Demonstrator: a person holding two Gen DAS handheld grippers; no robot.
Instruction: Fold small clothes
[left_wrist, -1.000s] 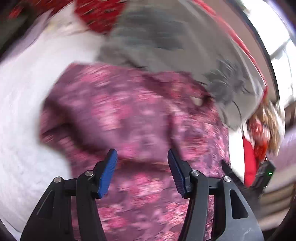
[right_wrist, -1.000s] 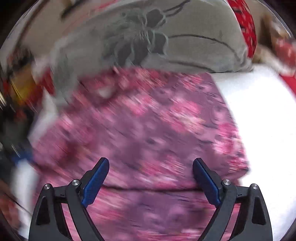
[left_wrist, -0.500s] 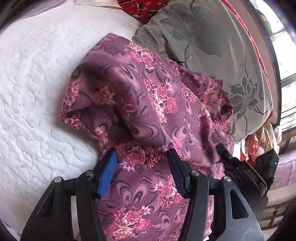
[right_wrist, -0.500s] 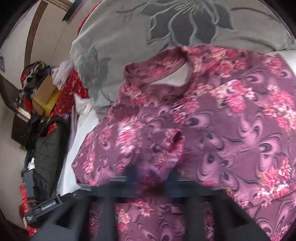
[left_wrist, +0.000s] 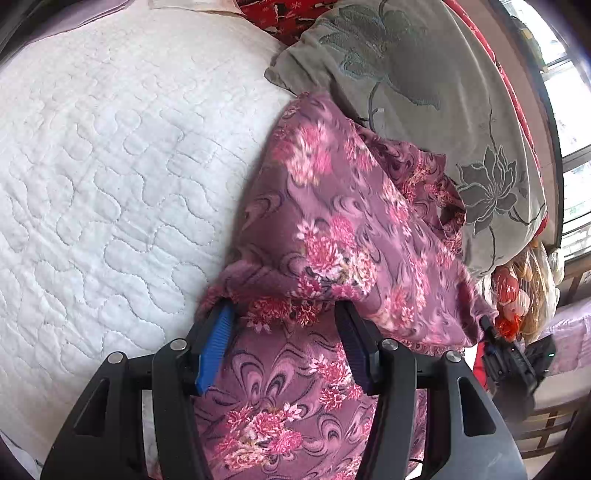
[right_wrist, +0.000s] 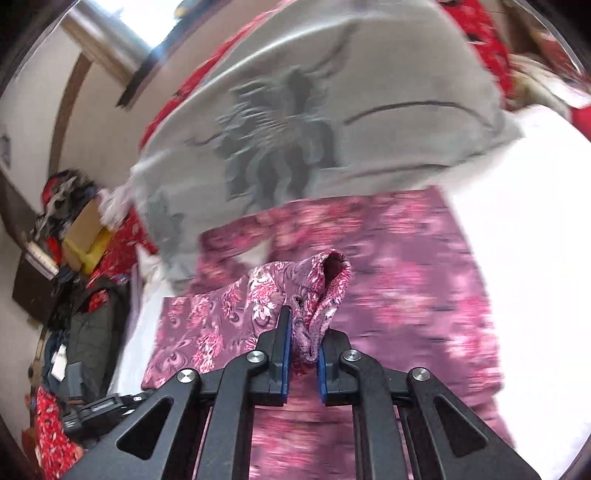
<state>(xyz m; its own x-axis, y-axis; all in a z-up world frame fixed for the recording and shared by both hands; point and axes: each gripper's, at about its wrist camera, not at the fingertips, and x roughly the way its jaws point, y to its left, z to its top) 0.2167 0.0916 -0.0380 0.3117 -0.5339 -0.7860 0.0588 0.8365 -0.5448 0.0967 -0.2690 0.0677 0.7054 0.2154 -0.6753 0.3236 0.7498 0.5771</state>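
Note:
A purple garment with pink flowers (left_wrist: 332, 229) lies on the white quilted bed (left_wrist: 110, 166), partly doubled over itself. My left gripper (left_wrist: 284, 328) hovers over its near part. Its blue pads (left_wrist: 214, 343) stand apart, with a folded hem lying across the tips and no squeeze visible. My right gripper (right_wrist: 304, 325) is shut on a bunched edge of the garment (right_wrist: 317, 291) and holds it raised above the rest of the cloth (right_wrist: 406, 295). In the left wrist view the right gripper (left_wrist: 487, 328) shows at the garment's right corner.
A grey pillow with a dark flower print (left_wrist: 424, 92) (right_wrist: 314, 122) lies just beyond the garment, with red cloth (left_wrist: 291, 14) behind it. Boxes, bags and dark clothing (right_wrist: 81, 258) crowd the floor beside the bed. A window (left_wrist: 569, 92) is at the right.
The right gripper shut on the garment's edge and lifted it. The garment's left part has drawn in toward the right, baring more quilt. The left gripper's jaws kept the same gap.

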